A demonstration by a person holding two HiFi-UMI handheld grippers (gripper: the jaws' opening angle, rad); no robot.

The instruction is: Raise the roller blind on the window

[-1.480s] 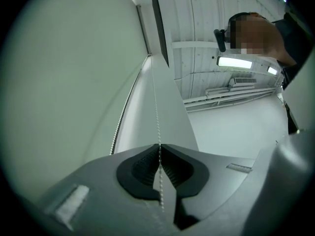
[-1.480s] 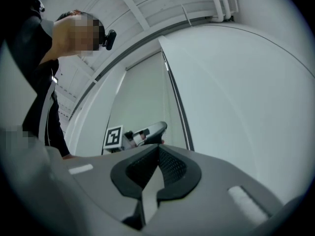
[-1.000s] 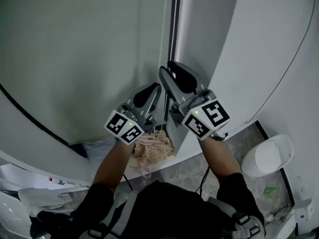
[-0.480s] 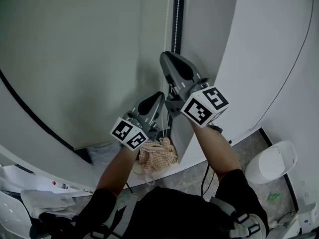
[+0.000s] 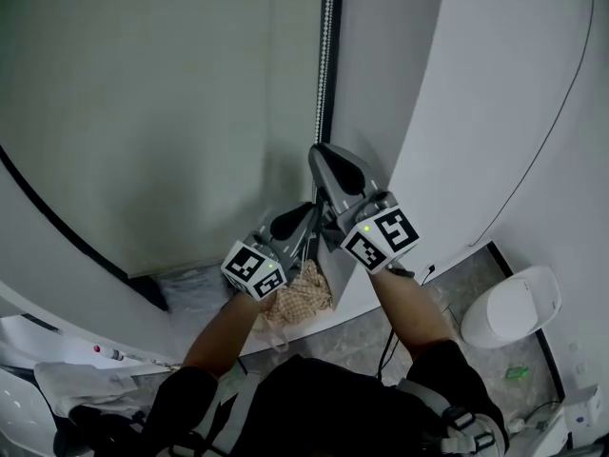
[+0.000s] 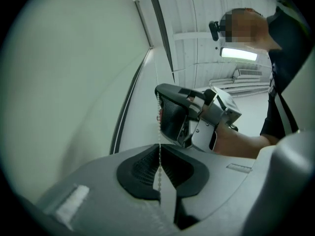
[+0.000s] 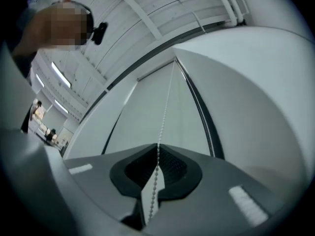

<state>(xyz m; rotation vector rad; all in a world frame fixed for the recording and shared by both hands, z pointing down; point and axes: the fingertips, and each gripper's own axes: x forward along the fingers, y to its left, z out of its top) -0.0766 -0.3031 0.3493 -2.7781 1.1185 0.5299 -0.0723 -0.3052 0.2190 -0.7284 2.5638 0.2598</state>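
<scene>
- The roller blind point(image 5: 143, 112) is a wide pale sheet that fills the space ahead of both grippers and off to the left of the left one.
- A white wall point(image 5: 495, 84) stands to the right of the right gripper.
- The right gripper point(image 7: 157, 147) is the higher of the 2. Its jaws have just been closing, and they are now clamped on the bead chain point(image 7: 166, 107), which runs up and away from its tips beside the blind's edge.
- The left gripper point(image 6: 159, 149) sits just below and left of the right one. Its jaws are pressed together on the same chain, which rises from its tips to the right gripper.
- A white lidded bin point(image 5: 514, 303) stands on the floor, below and right of the right gripper.
- A checked cloth point(image 5: 300, 293) lies bunched just under the left gripper.
</scene>
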